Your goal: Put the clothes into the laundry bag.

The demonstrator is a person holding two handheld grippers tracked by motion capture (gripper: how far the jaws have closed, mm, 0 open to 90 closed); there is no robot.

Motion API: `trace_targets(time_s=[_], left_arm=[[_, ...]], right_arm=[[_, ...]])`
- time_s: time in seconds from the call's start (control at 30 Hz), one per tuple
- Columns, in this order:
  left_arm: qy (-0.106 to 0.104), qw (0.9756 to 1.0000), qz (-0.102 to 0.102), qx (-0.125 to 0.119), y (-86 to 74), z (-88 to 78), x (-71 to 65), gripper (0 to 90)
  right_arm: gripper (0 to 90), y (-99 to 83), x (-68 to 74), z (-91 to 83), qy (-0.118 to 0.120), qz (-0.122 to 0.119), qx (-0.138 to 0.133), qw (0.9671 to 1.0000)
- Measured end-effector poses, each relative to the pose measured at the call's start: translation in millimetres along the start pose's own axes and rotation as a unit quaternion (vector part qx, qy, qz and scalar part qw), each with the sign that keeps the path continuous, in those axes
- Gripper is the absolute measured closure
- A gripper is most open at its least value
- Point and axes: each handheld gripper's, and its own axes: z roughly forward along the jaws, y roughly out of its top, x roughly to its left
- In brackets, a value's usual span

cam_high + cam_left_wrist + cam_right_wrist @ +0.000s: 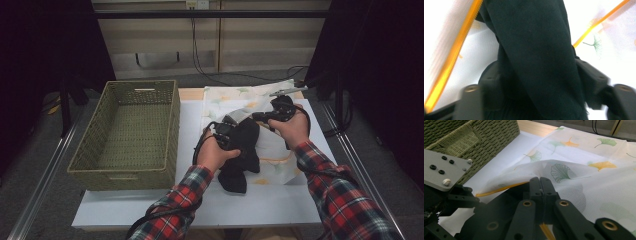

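Observation:
A black garment [242, 150] lies partly over a white mesh bag [235, 97] printed with ginkgo leaves and edged by an orange zipper. My left gripper [227, 131] is at the garment's upper end. In the left gripper view the black garment [534, 50] fills the gap between the jaws of my left gripper [536, 75], which close on it from both sides. My right gripper [257, 117] is shut on the bag's zipper edge and holds it raised. In the right gripper view its jaws [540, 185] meet on the mesh bag [579, 185], with the orange zipper [499, 190] running out to the left.
A green woven basket [172, 135] stands at the table's left, seen close by as the basket [486, 135]. The white tabletop [270, 200] is bare in front of the bag. Metal rails run along both sides. Cables hang at the back wall.

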Motion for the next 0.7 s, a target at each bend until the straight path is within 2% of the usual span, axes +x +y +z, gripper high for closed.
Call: trace_targets(time_s=[0.03,0.07,0.13,0.23,0.37,0.43,0.7], left_arm=[[0.004,1.0000,-0.007,0.002,-0.9,0.1,-0.9,42.7],[0.008,0.9999,-0.006,0.010,-1.3,-0.3,-0.5,51.9],[0.008,0.9997,-0.017,0.015,-2.0,0.2,-1.0,63.0],[0.003,0.9995,-0.031,0.003,-3.5,2.8,-0.9,72.0],[0.003,0.9990,-0.044,0.002,-2.1,1.4,-0.4,75.3],[0.011,0.9989,-0.045,-0.002,0.2,-0.7,-1.3,76.0],[0.009,0.9985,-0.053,-0.013,11.1,-1.8,-2.9,76.9]], right_arm=[[90.0,0.0,-0.1,0.0,-0.001,0.000,-0.001,1.0000],[90.0,0.1,-0.3,0.2,0.000,0.001,0.000,1.0000],[90.0,0.2,-0.3,0.1,0.000,0.001,0.000,1.0000],[90.0,0.1,-0.2,0.6,0.002,0.001,0.000,1.0000],[90.0,0.0,-0.2,0.6,0.002,0.000,0.000,1.0000],[90.0,0.1,-0.7,0.4,0.002,0.002,-0.001,1.0000],[90.0,0.6,-1.0,-0.9,0.005,0.002,-0.004,1.0000]])
